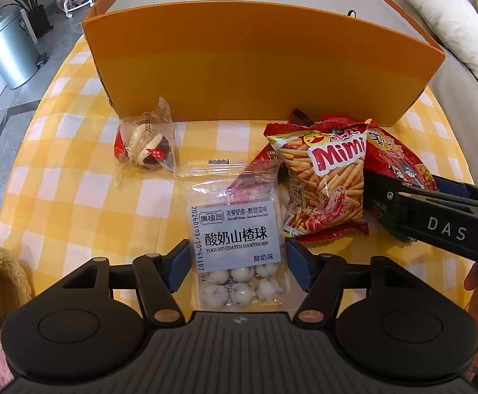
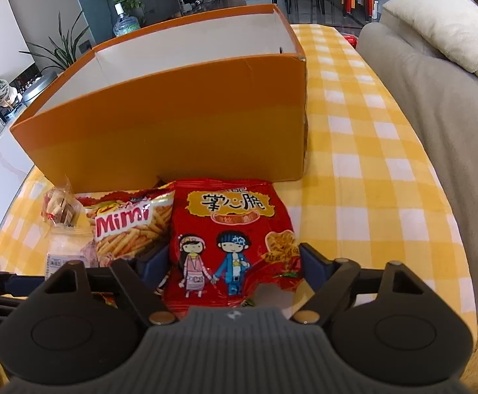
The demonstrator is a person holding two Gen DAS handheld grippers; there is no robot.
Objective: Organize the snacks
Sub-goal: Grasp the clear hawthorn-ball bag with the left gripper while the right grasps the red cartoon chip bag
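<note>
Two grippers down over the snack pile, each straddling its own packet.

Left wrist view: left gripper [image 1: 237, 264] wide, blue pads flanking the yogurt-coated hawthorn packet [image 1: 237, 229] at its lower half, right at the packet's edges; firm squeeze not readable, so counted as not yet gripped. Packet flat on the yellow checked tablecloth [image 1: 58, 170], long axis straight ahead along the fingers, toward the orange box [image 1: 261, 75]. Lies directly under and ahead of the jaws, so closing across the short width looks like the right call. Mimi fries bag [image 1: 324, 184] just right of it, edges near or overlapping; small clear-wrapped sweet [image 1: 147, 147] off to the left, nearer the box wall. Right gripper [image 1: 380, 193] coming in from the right edge, over the red bag behind the Mimi bag.

Right wrist view: right gripper [image 2: 234, 262] also wide, pads either side of the red cartoon snack bag [image 2: 229, 239], bag filling the gap; clamped or not, hard to say, read as unclamped. Bag flat, long axis forward, top edge touching or nearly touching the box's near wall [image 2: 173, 124]. Mimi fries bag [image 2: 130, 226] tucked against its left side, partly under it by the look. Box interior out of sight from here.

Judgement: both packets still outside the box, sorting barely begun. Left hand nearer the hawthorn packet, right hand nearer the red bag. Box dead ahead of both, wall tall, so lift before moving forward. Risk: crinkly film slipping, Mimi bag dragged along.
</note>
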